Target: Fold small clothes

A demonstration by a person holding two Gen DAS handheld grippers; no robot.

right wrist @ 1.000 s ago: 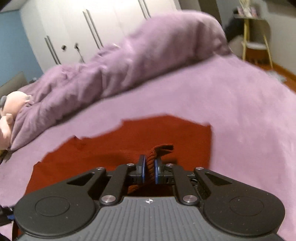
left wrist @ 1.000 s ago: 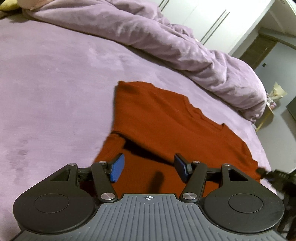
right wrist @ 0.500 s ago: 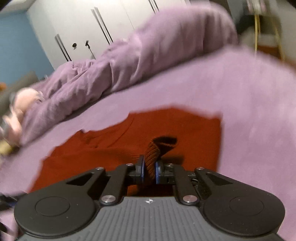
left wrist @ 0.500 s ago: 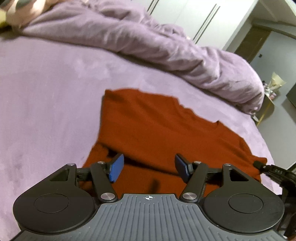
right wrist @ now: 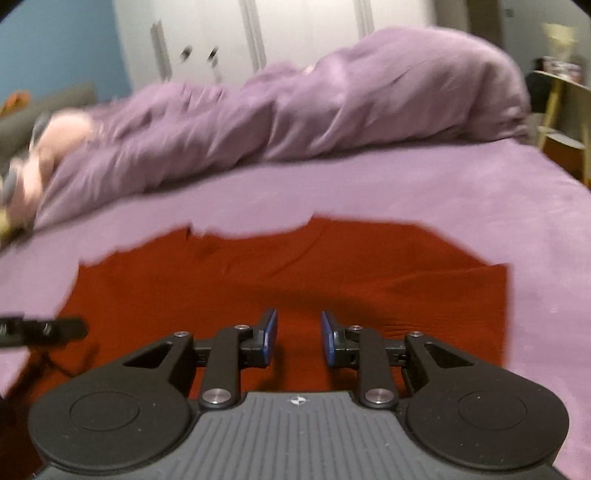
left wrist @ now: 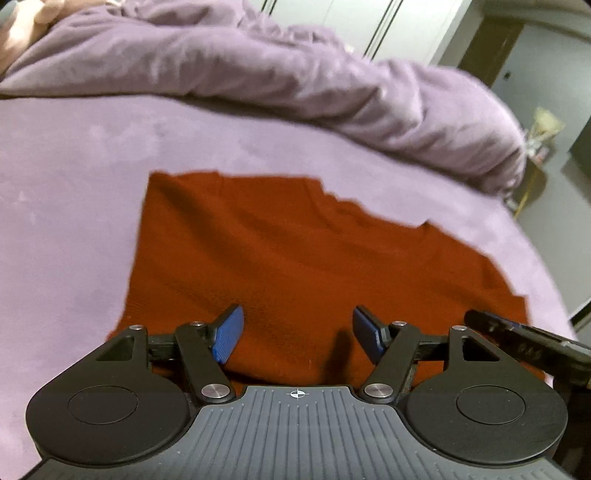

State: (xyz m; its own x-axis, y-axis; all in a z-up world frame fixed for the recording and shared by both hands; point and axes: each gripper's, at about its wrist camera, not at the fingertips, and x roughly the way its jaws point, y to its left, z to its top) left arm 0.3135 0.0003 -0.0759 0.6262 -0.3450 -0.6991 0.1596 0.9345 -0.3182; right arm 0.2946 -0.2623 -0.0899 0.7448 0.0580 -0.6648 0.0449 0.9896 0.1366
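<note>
left gripper [left wrist: 297, 334] | black, blue pads [left wrist: 228, 338], ribbed grey base, silver screws

Both wrist views sit low and close over the rust-red sweater [left wrist: 295, 258], facing 12 o'clock toward the heaped duvet [right wrist: 314, 110]; they share both.

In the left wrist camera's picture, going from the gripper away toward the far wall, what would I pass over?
left gripper → rust-red garment → purple bed sheet → bunched purple duvet → white wardrobe doors

Sweater [left wrist: 295, 258] flat on bed [left wrist: 66, 206], bunched duvet [left wrist: 258, 66] behind it
</note>
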